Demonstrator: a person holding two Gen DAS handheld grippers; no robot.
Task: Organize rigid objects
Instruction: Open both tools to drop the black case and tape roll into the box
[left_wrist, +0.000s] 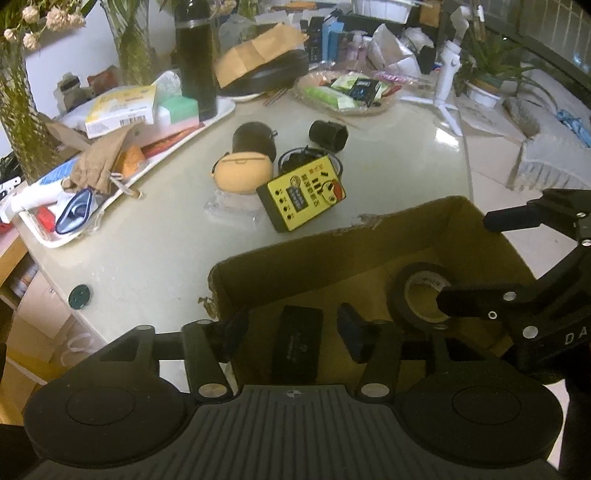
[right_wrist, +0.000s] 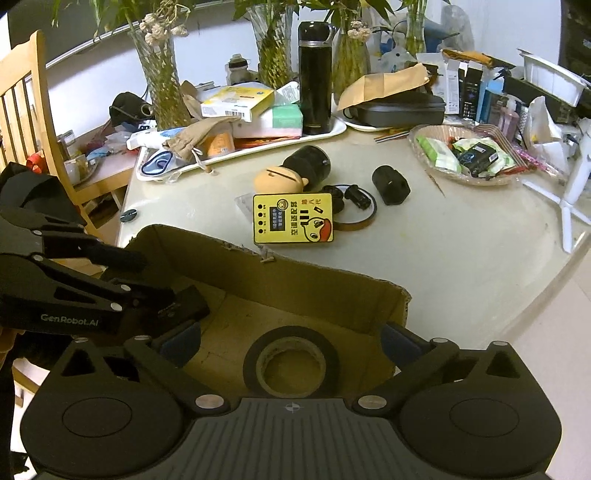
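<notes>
I take the cardboard box (right_wrist: 310, 295) as my landmark. It stands open-topped at the near edge of the table (right_wrist: 461, 266), and both claws hang over it.

Beyond the box's far wall, the largest loose item is the yellow adapter box (right_wrist: 293, 218), lying flat with its printed face up. I judge it light and stiff, with smooth faces; I would take it across its short sides. Just past it lie an orange round case (right_wrist: 280, 181) and a black cylindrical pouch (right_wrist: 308, 160), which touch each other. The case looks rounded and somewhat slick, so a grip across its middle seems safest. To the right of the adapter box a black cylinder (right_wrist: 391, 184) lies on its side; it may roll if nudged.

Inside the box, a black tape roll (right_wrist: 291, 360) lies flat on the floor, directly below my right claw (right_wrist: 291, 347). It looks rigid and light, with a plain outer rim to pinch. A flat black device (left_wrist: 295, 343) lies beside it, below my left claw (left_wrist: 291, 332).

Right claw: jaws wide apart, holding nothing. Left claw: jaws apart, the device between them but not touched on either side, as far as I can tell.

In my judgement, two items are stowed and several are not yet moved.
</notes>
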